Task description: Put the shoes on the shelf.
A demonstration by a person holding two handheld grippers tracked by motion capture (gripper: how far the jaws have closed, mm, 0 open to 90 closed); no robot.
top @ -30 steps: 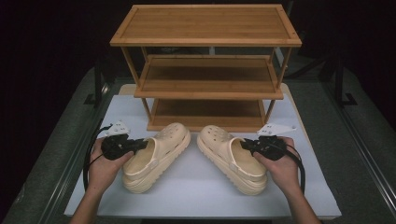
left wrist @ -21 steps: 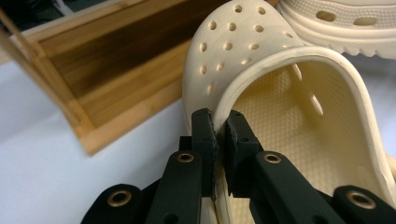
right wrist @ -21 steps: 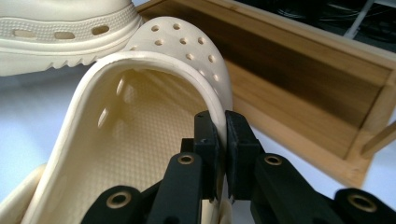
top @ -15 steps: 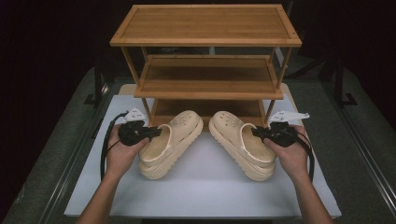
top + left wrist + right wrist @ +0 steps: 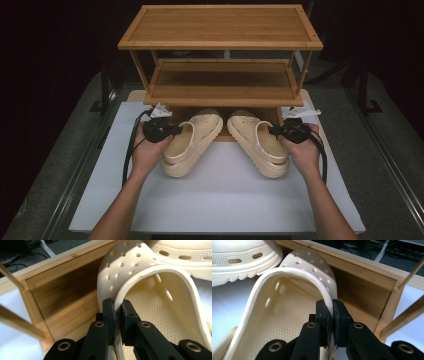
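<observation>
I hold a gripper in each hand over a white desk (image 5: 220, 195). My left gripper (image 5: 159, 130) has its fingers (image 5: 110, 312) clamped on the outer rim of the left cream clog (image 5: 192, 142), the clog's perforated toe just beyond them. My right gripper (image 5: 292, 131) has its fingers (image 5: 339, 312) clamped on the outer rim of the right cream clog (image 5: 257, 142). Ahead of both sets of fingers stands a wooden shoe rack (image 5: 220, 65); both toes reach under its lowest shelf, and the clogs sit side by side between my grippers.
</observation>
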